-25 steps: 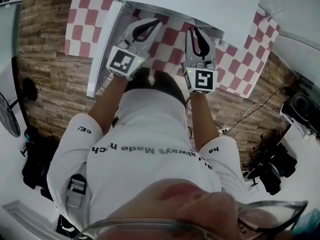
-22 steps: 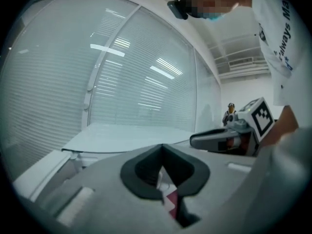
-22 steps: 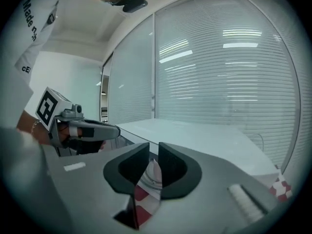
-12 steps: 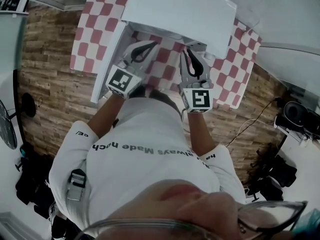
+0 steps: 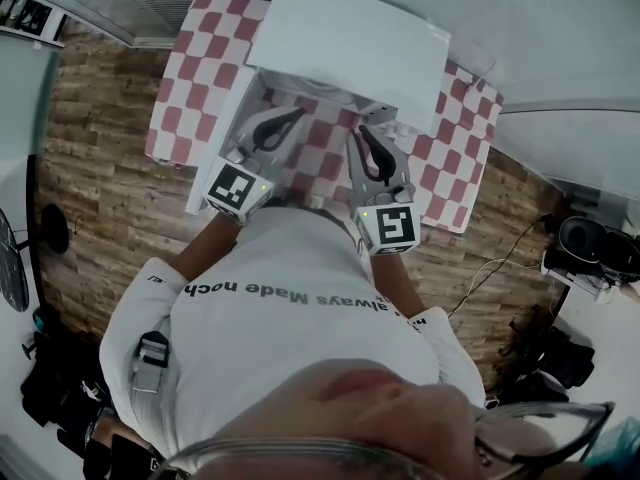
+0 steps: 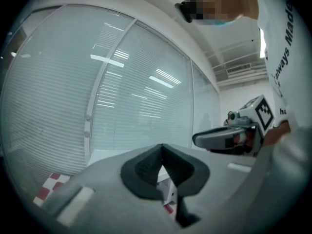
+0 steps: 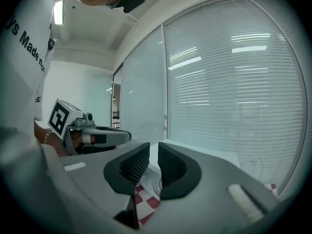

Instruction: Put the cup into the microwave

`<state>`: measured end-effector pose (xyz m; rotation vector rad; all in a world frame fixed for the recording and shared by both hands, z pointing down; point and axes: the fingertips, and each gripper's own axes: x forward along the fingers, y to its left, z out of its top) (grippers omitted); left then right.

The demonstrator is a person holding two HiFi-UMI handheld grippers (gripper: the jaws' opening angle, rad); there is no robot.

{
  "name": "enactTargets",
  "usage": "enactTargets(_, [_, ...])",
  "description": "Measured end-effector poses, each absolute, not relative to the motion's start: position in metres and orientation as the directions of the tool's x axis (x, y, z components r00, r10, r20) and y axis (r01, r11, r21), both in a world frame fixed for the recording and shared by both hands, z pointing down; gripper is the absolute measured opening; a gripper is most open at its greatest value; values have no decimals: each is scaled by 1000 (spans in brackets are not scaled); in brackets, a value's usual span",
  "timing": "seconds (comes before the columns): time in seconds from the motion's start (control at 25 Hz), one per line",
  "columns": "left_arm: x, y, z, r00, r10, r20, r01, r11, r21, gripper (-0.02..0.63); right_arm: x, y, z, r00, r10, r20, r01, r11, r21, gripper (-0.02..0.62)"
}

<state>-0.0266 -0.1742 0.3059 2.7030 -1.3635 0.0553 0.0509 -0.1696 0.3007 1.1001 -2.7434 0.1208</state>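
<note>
A white microwave stands on a table with a red-and-white checked cloth. Its door hangs open at the left. I cannot make out a cup in any view. My left gripper is held in front of the opening, its tips touching and nothing between them. My right gripper is beside it, pads only a thin slit apart and empty. Both point up toward the window blinds in their own views, and each view shows the other gripper from the side.
The person's white shirt and arms fill the lower head view. Wood-pattern floor surrounds the table. Cables and dark gear lie at the right. A glass wall with blinds stands behind the microwave.
Both grippers have drawn back a little from the microwave toward the person's body. The head view has shifted, so the table sits higher and smaller. Neither gripper's jaws have changed.
</note>
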Motion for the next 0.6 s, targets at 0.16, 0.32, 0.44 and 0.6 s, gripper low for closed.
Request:
enactTargets(0.16, [-29,-161,290,586,-807,78,-810,-581,79,3,50,-157,275,-717,-671,188,-685,728,-19,54])
enactTargets(0.32, [-30,-153,272,582,-812,50,-813,-578,76,3,54,-151,255,-721,-674,157,-684,730,-6,54])
enactTargets(0.44, [-25,-149,266,598,-801,42,-801,-594,77,5,56,-146,251,-728,-664,168,-672,740,16,54])
enactTargets(0.6, [-22,-148,266,603,-796,48,-797,-602,45,3,59,-145,248,-719,-674,172,-679,733,37,52])
